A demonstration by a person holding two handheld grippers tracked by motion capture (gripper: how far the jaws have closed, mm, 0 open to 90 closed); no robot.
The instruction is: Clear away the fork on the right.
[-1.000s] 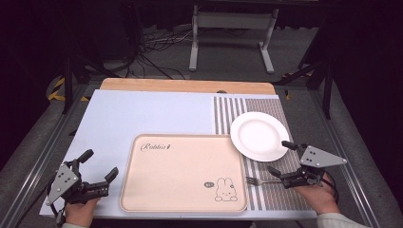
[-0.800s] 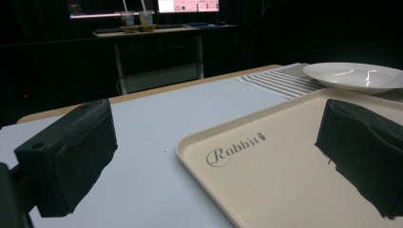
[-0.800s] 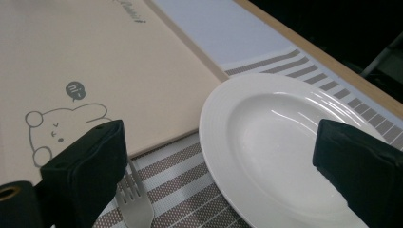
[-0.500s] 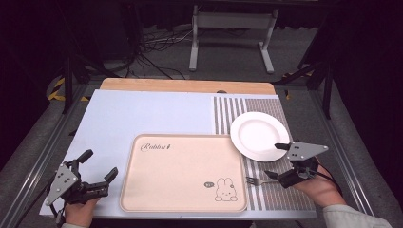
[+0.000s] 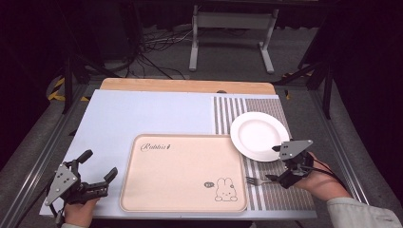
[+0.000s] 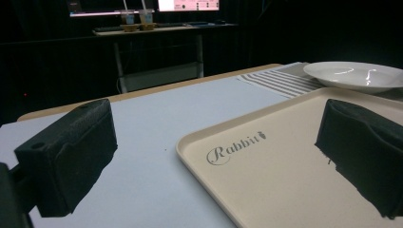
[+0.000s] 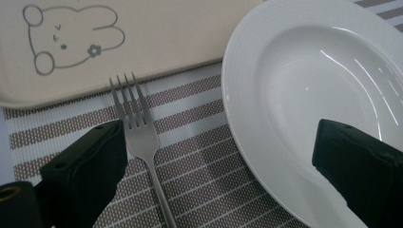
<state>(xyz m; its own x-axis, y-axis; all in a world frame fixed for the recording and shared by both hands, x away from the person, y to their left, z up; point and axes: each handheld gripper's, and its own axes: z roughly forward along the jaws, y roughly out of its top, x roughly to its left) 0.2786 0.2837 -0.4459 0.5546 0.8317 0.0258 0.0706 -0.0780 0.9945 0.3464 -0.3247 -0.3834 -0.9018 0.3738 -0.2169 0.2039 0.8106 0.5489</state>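
The right gripper (image 5: 277, 164) hovers wide open and empty above the fork (image 7: 142, 142), which lies on the striped placemat (image 7: 199, 156) between the rabbit tray (image 7: 142, 42) and white plate (image 7: 304, 95). Reaching looks underway; next, lower and close on the handle.

Script wording "Rabbit" is printed in dark letters on the tray (image 5: 183, 171), at the far left corner of its face; the same word is read on the tray (image 6: 285, 161) in the left gripper view. A small mark beside the rabbit drawing (image 5: 225, 189), near the tray's near right corner, is too small to be read.
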